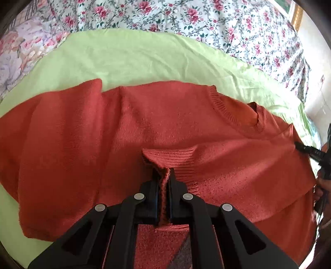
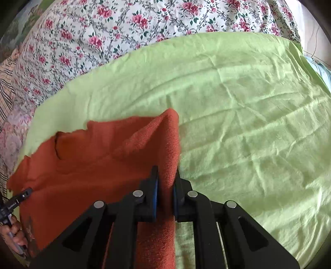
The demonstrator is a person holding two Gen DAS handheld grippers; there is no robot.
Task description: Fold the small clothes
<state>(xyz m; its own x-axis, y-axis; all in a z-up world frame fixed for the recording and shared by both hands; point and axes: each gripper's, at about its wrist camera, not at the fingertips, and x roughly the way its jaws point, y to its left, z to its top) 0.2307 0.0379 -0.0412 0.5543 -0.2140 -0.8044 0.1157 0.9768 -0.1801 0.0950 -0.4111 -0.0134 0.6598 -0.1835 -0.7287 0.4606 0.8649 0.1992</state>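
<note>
The rust-orange knitted sweater (image 1: 157,124) is spread across a light green sheet (image 1: 134,60) on a bed covered with a floral bedspread (image 1: 206,18), with its ribbed neckline (image 1: 238,111) lying towards the right of the left wrist view. A ribbed cuff or hem (image 1: 171,157) is pinched between the closed jaws of the left hand-held gripper (image 1: 164,175), and a thick fold of the sweater's right edge is clamped in the same way by the right hand-held gripper (image 2: 165,180). A slip is judged the chief risk: the knit is bulky and stretchy, so an uneven pull from the two grips could drag fabric out of the jaws or skew the fold line. The loose green sheet could also be dragged and bunched if the garment is slid rather than lifted, and the layers lying under the held cuff could be carried along and creased. The body of the sweater, its neckline and the folded-in sleeve on the left are shown only in the left wrist view, where the right gripper is seen merely as a dark tip at the edge. The wide, wrinkled stretch of bare sheet to the right of the garment is shown only in the right wrist view, where the left tool's tip and the fingers holding it appear at the lower left.
</note>
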